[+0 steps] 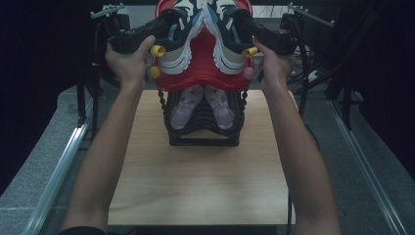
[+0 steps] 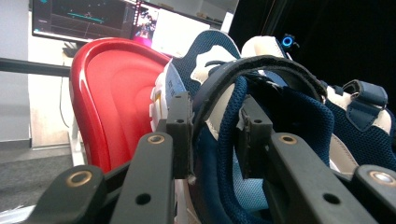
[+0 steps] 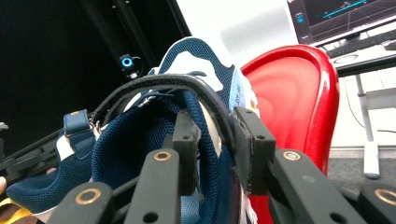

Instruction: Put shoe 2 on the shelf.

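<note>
Navy mesh sneakers, left shoe (image 1: 177, 41) and right shoe (image 1: 230, 41), ride clamped at the collars by left gripper (image 2: 212, 135) and right gripper (image 3: 215, 151) over the red plastic rack shelf (image 1: 205, 73) at the wooden tabletop's far edge; next, likely seating them level.

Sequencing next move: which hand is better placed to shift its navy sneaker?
Right, narrowly. The right gripper pinches the right sneaker squarely at its heel collar; the left gripper grips the left sneaker looser, it seems. Otherwise mirrored.
</note>
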`<state>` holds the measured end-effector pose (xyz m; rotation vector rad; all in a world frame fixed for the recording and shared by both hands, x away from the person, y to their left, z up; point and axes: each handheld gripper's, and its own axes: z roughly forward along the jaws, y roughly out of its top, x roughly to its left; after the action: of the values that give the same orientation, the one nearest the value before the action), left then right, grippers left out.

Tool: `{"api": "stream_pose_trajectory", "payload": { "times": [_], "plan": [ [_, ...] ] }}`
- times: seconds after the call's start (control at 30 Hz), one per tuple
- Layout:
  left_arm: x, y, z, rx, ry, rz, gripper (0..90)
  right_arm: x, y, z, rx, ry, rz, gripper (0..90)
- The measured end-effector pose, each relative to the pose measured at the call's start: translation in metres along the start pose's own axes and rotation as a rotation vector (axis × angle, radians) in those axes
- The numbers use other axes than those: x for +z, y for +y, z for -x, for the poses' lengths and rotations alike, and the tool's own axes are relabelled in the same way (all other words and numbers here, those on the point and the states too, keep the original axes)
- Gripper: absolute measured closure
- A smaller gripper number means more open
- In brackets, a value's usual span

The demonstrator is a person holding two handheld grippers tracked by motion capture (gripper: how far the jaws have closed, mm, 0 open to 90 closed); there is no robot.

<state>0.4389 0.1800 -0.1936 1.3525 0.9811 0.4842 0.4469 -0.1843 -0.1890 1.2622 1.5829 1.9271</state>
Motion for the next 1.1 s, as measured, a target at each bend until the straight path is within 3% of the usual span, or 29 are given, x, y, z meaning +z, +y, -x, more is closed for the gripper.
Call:
{"api": "stream_pose_trajectory", "payload": {
  "times": [0.33, 0.43, 0.5, 0.63, 0.73, 0.97, 1.1],
  "plan": [
    [0.006, -0.012, 0.003, 0.07, 0.049, -0.021, 69.7, 0.01, -0.011, 0.0, -0.02, -0.035, -0.015, 66.6],
    [0.01, -0.019, 0.001, 0.076, 0.04, -0.032, 67.3, 0.014, -0.014, -0.002, -0.042, -0.045, -0.022, 63.6],
    [0.009, -0.022, 0.003, 0.101, 0.054, -0.026, 65.6, 0.015, -0.015, -0.002, -0.064, -0.049, -0.023, 61.7],
    [0.007, -0.023, 0.0, 0.084, 0.044, -0.011, 57.7, 0.017, -0.014, -0.002, -0.084, -0.012, -0.066, 55.6],
    [0.005, -0.022, -0.001, 0.077, 0.043, -0.021, 53.3, 0.017, -0.015, -0.004, -0.113, -0.017, -0.075, 51.9],
    [-0.003, -0.021, -0.005, 0.036, 0.021, -0.008, 48.8, 0.008, -0.012, 0.0, -0.088, 0.018, -0.078, 43.6],
    [-0.007, -0.021, -0.004, 0.052, 0.025, -0.009, 48.8, 0.001, -0.013, 0.002, -0.084, 0.038, -0.064, 41.2]
  ]
}}
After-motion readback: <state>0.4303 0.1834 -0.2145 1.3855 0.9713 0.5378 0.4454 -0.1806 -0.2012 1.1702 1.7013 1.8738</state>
